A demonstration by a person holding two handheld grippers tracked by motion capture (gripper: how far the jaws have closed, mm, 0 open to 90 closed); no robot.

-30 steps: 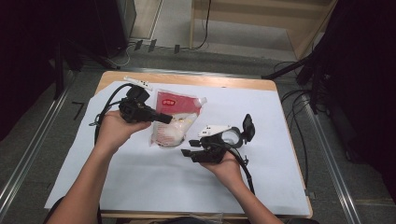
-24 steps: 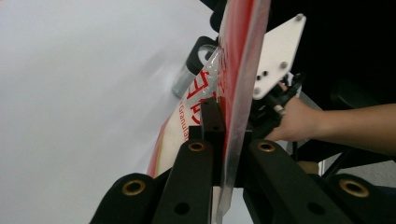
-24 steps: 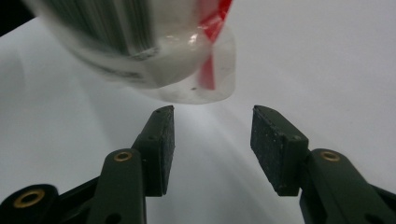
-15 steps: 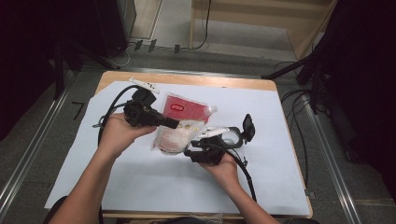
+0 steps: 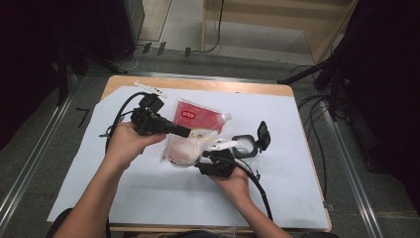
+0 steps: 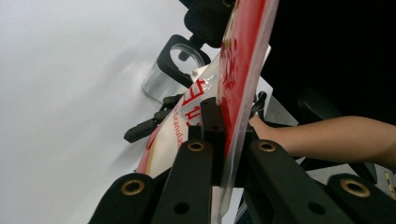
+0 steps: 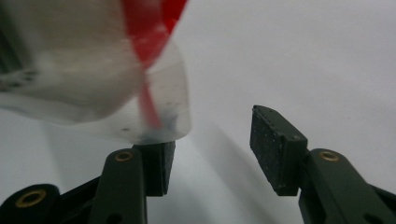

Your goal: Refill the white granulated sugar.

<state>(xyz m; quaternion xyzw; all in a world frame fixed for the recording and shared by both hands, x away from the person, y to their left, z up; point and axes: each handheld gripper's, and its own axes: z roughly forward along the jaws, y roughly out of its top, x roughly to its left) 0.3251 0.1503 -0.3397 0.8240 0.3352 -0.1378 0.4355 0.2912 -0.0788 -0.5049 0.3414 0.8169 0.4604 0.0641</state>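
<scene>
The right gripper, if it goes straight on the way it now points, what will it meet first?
Probably the clear bottom corner of the red and clear bag. That corner hangs just above one jaw of the open right gripper. Between the jaws lies the white table cover; depth is unclear.

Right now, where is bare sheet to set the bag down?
Free: the sheet's near right corner beyond the right gripper, and the near left strip. Crowded: the middle, with bag, left gripper and black ring.

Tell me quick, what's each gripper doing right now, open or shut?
Left gripper: shut on the red and clear bag.
Right gripper: open, jaws apart, bag's corner at one jaw, not gripped.
</scene>
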